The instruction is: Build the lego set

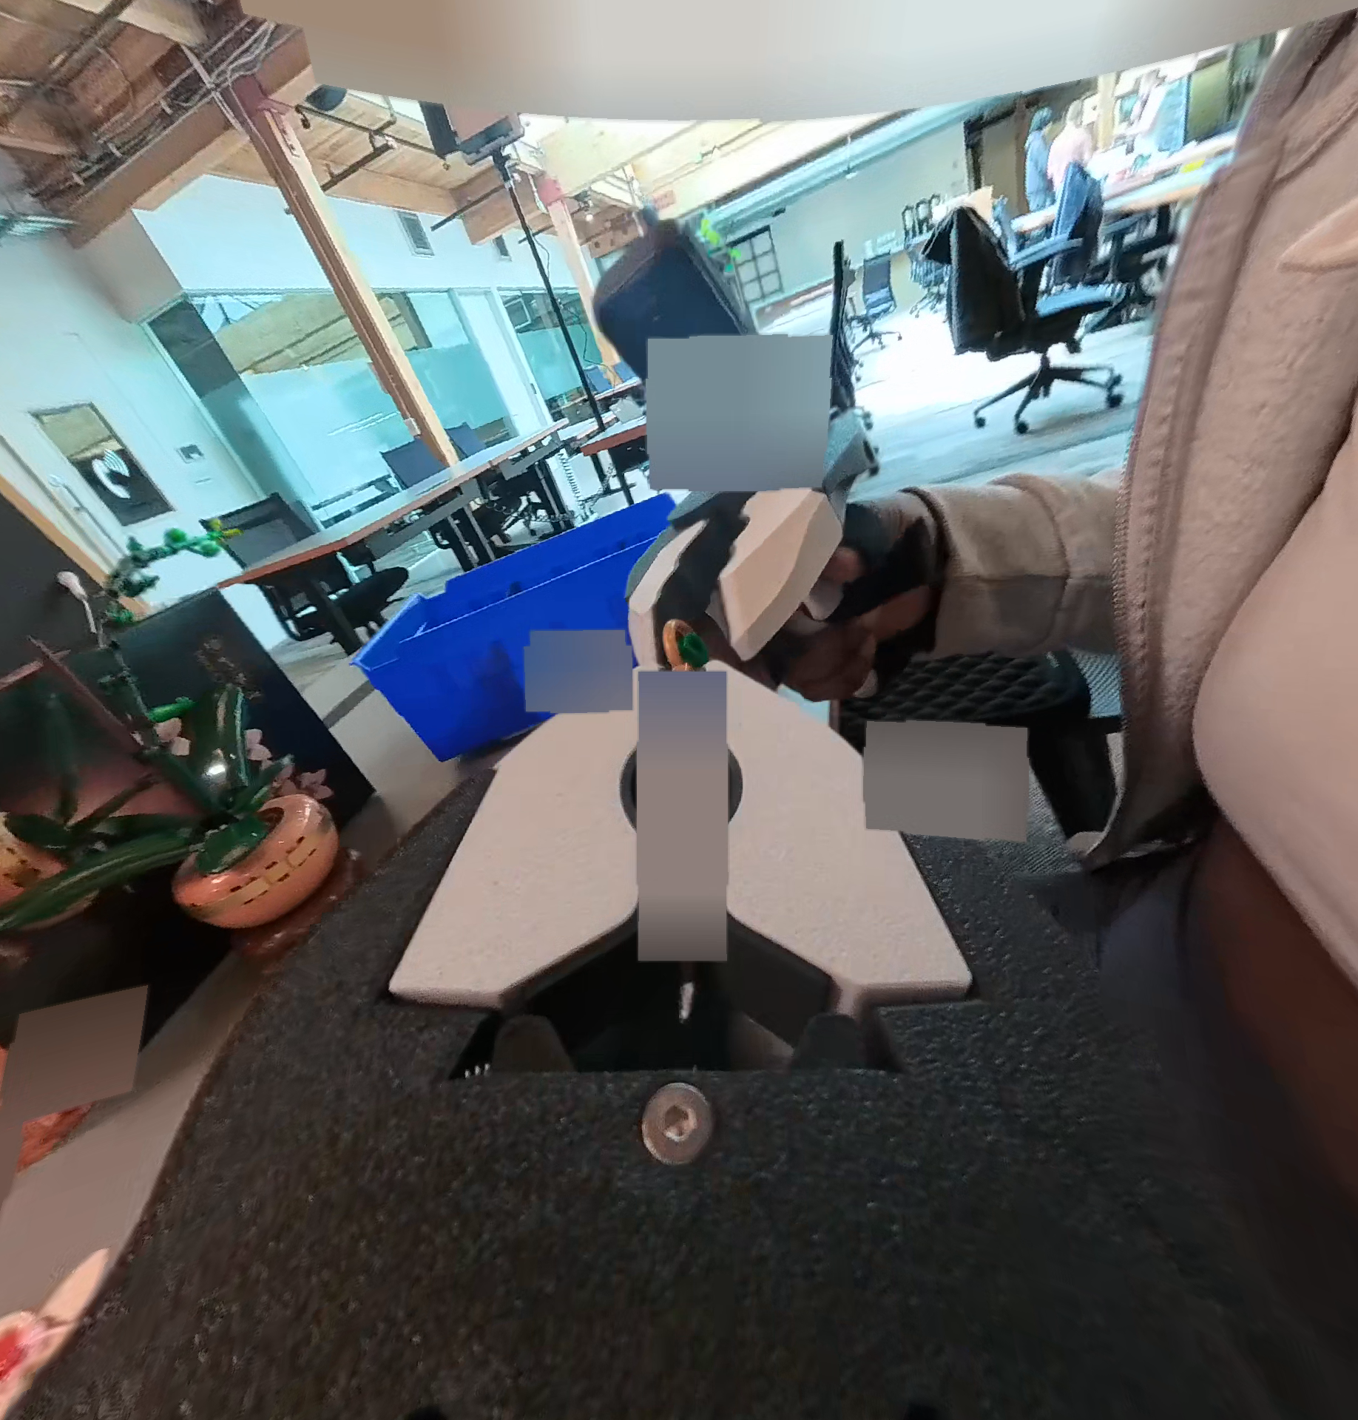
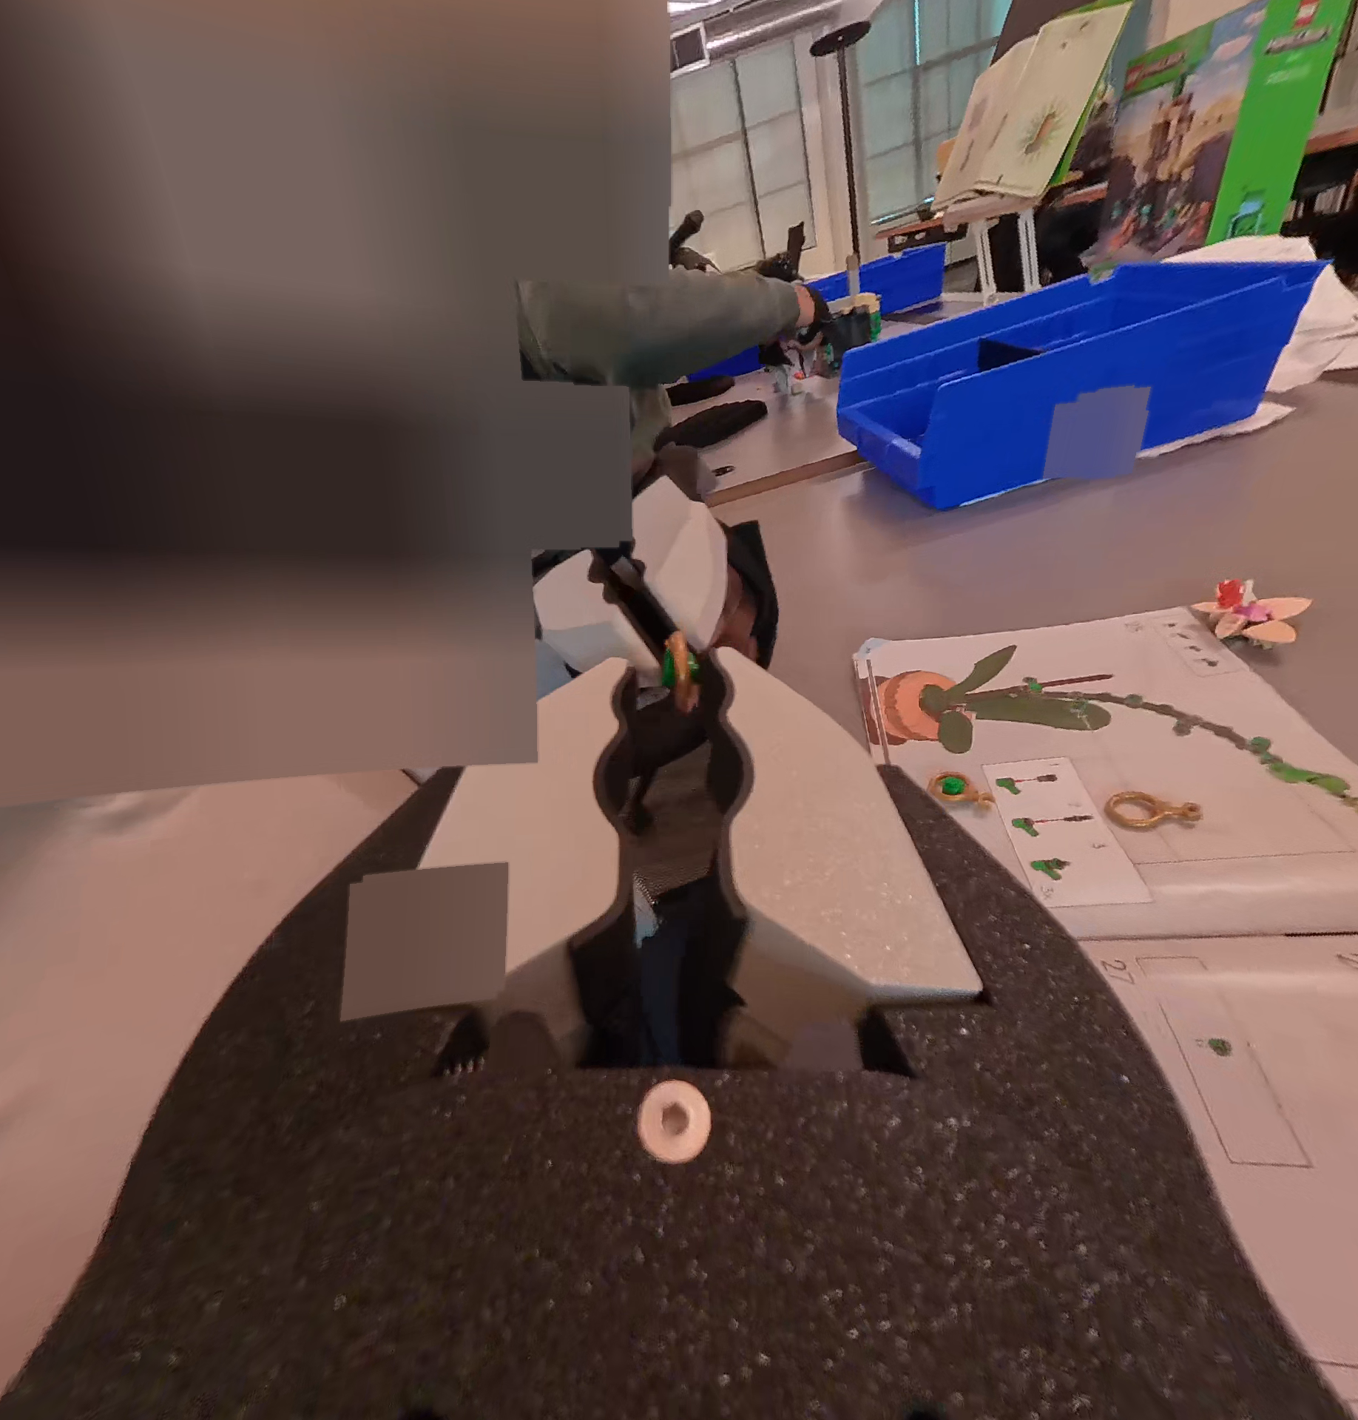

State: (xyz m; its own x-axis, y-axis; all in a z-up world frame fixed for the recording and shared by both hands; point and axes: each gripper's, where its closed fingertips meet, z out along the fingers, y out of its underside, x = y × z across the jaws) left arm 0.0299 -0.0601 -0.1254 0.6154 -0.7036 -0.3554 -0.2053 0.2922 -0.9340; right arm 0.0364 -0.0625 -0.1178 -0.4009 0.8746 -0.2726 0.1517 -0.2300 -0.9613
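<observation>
An open office with wooden beams, glass partitions and swivel chairs (image 1: 1045,307) spreads out behind a grey table (image 2: 1045,553). On the table lies an open instruction booklet (image 2: 1237,860) with a drawing of a potted plant. Two gold ring pieces rest on its page: one with a green stud (image 2: 956,789) in it, the other an empty gold ring (image 2: 1145,811) just beside. A small pink flower build (image 2: 1252,615) sits at the booklet's far corner. Farther back stands a blue bin (image 2: 1045,399), and behind it a green set box (image 2: 1237,123) leans upright. Another person's sleeve (image 2: 660,330) reaches over the far end of the table. In the left wrist view, two finished plant models in peach-coloured pots (image 1: 261,860) stand to the left, beside a dark box.

The two claws meet tip to tip, held up above the table. Between them is a small gold ring with a green stud (image 2: 680,668). The left claw (image 2: 687,641), seen from the right wrist view, pinches this piece with its white fingers closed on it. The right claw (image 2: 672,680) has its fingers only a narrow gap apart, their tips at either side of the ring; whether they press on it I cannot tell. From the left wrist view the same piece (image 1: 683,645) shows just past the left claw's own tips, against the right claw (image 1: 707,615), with a gloved hand (image 1: 853,607) behind it. A blur patch covers the left fingers' meeting line there.
</observation>
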